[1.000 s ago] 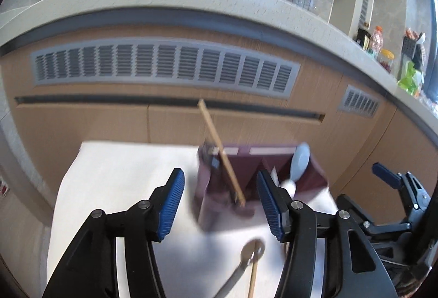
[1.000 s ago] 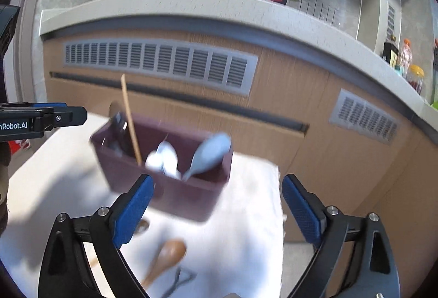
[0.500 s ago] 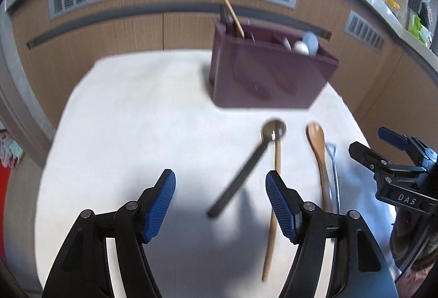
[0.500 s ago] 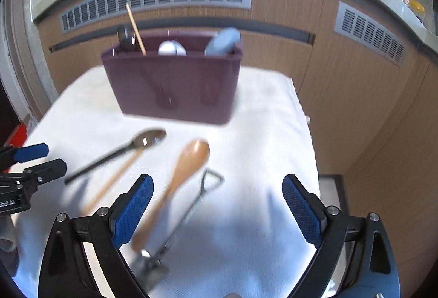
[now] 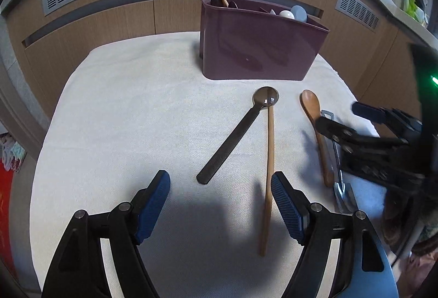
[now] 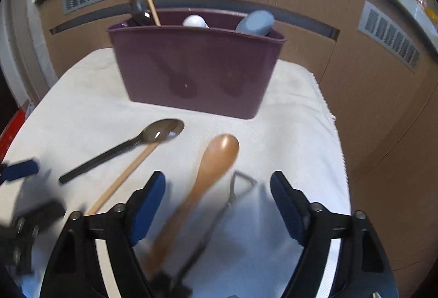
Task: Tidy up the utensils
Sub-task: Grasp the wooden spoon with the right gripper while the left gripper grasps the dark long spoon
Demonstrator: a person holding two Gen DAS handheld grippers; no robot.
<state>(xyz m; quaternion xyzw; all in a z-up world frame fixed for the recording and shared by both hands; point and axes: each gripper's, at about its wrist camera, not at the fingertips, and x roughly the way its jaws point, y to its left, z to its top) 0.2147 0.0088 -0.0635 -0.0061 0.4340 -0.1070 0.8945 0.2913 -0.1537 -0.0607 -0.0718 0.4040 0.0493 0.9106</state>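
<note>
Hovering spread and empty, the left claw [image 5: 220, 202] sits low in its frame, the black-handled spoon [image 5: 238, 131] and a chopstick [image 5: 269, 169] ahead on the white-clothed counter [image 5: 123, 106] — the right claw [image 6: 217, 202], likewise spread, frames the wooden spoon [image 6: 208, 174] and a metal utensil [image 6: 219, 213]; the maroon caddy [image 6: 197, 65] stands upper centre

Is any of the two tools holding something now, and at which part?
Nothing is held. The left tool and right tool are both open above the cloth; the wooden spoon lies untouched.
</note>
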